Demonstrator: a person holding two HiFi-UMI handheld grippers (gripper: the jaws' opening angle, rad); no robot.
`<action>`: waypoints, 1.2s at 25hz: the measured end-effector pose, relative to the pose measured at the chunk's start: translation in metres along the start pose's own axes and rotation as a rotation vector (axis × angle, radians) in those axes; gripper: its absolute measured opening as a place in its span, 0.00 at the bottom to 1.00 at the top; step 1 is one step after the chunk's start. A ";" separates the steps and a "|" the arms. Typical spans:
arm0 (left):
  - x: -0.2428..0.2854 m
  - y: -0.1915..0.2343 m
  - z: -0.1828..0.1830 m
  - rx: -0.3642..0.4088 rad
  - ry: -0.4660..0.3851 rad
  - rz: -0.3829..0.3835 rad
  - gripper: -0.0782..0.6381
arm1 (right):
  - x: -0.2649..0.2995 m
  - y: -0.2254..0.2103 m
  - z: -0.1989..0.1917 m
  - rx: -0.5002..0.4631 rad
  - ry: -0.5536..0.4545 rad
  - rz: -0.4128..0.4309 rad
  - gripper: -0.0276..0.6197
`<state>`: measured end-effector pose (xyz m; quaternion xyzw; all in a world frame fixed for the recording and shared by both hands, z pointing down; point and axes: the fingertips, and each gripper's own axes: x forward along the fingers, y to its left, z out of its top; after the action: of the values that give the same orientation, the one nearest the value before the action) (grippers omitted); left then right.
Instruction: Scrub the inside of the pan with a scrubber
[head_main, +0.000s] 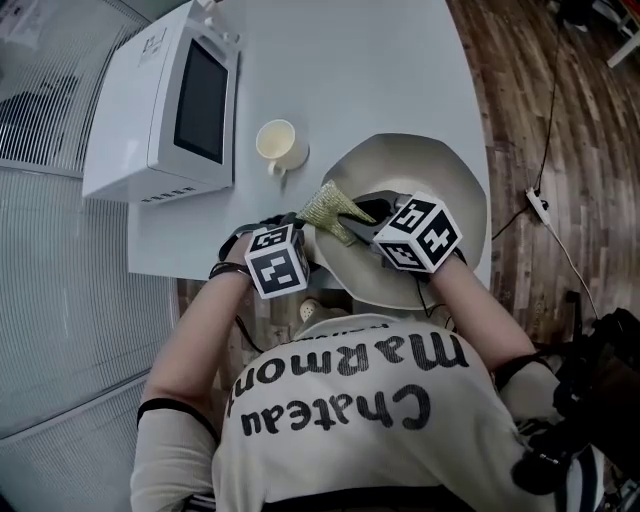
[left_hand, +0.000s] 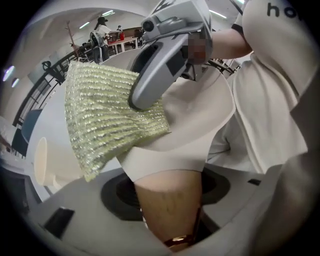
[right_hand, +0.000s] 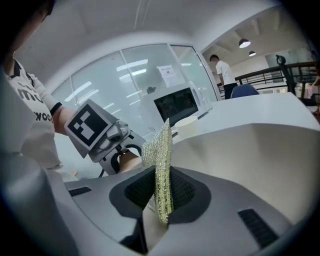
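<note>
Soft, even indoor light fills every view and leaves the pan (head_main: 430, 165) pale and almost free of shadow. Above the pan in the right gripper view, ceiling lamps (right_hand: 244, 43) glow white and the scrubber (right_hand: 163, 165) glints. Both gripper views bend strongly and go black at the corners, and the pan's handle (left_hand: 170, 205), close to the lens, looks soft.

Glittery yellow-green ribbed scrubber (head_main: 330, 205), cream pan (head_main: 450, 170), white microwave (head_main: 130, 110), pale grey table (head_main: 350, 70), brown wood-grain floor (head_main: 560, 100).
</note>
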<state>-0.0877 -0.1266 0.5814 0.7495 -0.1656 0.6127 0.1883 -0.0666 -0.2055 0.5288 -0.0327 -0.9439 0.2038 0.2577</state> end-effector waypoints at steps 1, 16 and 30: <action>-0.001 -0.001 0.000 0.010 0.001 -0.008 0.49 | 0.003 0.001 -0.002 -0.005 0.005 0.011 0.14; -0.003 0.005 -0.003 0.148 0.095 -0.001 0.49 | 0.019 -0.059 0.016 0.104 -0.094 -0.218 0.14; -0.002 0.008 -0.012 0.211 0.178 0.041 0.49 | -0.013 -0.117 0.013 0.435 -0.243 -0.449 0.14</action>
<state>-0.1021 -0.1278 0.5825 0.7041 -0.0983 0.6946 0.1100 -0.0575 -0.3196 0.5594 0.2564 -0.8858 0.3411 0.1826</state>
